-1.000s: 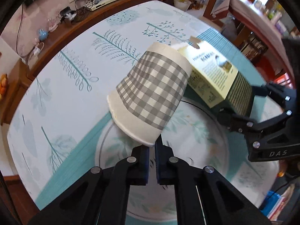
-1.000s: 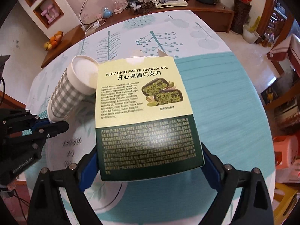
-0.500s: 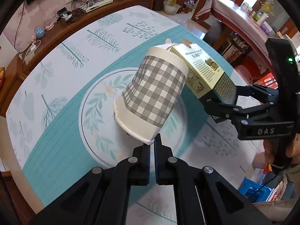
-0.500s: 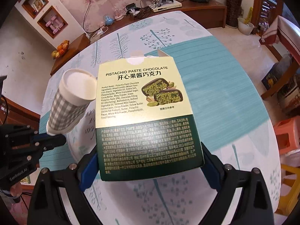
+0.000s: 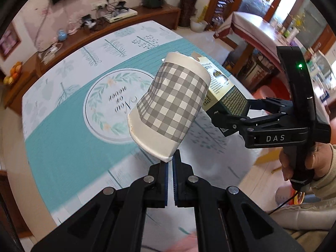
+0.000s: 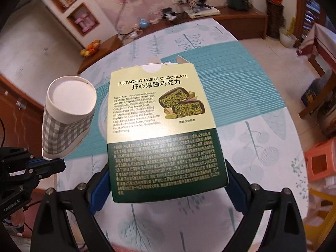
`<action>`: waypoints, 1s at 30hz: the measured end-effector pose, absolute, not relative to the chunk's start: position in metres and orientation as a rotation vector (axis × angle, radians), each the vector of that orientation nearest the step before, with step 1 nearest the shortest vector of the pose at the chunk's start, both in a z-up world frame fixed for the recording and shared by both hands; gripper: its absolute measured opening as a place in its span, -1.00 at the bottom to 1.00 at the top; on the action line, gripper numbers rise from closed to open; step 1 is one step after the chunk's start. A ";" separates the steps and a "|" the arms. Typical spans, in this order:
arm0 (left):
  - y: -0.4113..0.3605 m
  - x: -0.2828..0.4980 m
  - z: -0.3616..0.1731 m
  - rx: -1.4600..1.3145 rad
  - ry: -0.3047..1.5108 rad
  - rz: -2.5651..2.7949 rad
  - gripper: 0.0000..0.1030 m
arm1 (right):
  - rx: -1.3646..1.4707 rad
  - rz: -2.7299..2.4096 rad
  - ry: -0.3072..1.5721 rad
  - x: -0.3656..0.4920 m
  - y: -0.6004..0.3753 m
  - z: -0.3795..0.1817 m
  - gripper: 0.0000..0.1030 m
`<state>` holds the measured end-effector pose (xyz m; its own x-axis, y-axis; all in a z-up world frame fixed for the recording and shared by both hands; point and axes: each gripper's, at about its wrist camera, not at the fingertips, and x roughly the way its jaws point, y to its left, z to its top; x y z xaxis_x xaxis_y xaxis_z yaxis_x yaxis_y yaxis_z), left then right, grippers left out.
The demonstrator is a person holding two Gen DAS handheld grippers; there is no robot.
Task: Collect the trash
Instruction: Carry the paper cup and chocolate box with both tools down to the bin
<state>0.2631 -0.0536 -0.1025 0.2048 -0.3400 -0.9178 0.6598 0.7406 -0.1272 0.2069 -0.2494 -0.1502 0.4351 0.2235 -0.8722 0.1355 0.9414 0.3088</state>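
The left gripper [image 5: 170,163] pinches the rim of a checked cup [image 5: 171,107], held above the table [image 5: 63,138]. At its 2 o'clock, the right gripper [image 6: 168,180] clamps a chocolate box [image 6: 161,130] just beside the cup. A sideboard [image 5: 134,22] stands at 12, an orange stool [image 6: 321,161] at 3.

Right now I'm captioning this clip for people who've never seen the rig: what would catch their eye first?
Probably the pistachio chocolate box, filling the centre of the right wrist view, clamped between the right gripper fingers above the table. Next, the grey checked paper cup, pinched by its rim in the left gripper and held base-outward, close beside the box.
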 end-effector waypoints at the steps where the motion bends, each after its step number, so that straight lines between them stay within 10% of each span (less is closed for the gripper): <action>1: -0.053 0.251 -0.099 0.309 1.162 -0.697 -0.97 | 0.351 0.080 1.115 0.197 -0.251 -0.145 0.83; 30: -0.043 -0.035 -0.134 0.124 1.268 -0.468 -0.97 | 0.448 0.290 1.290 -0.048 -0.249 -0.177 0.83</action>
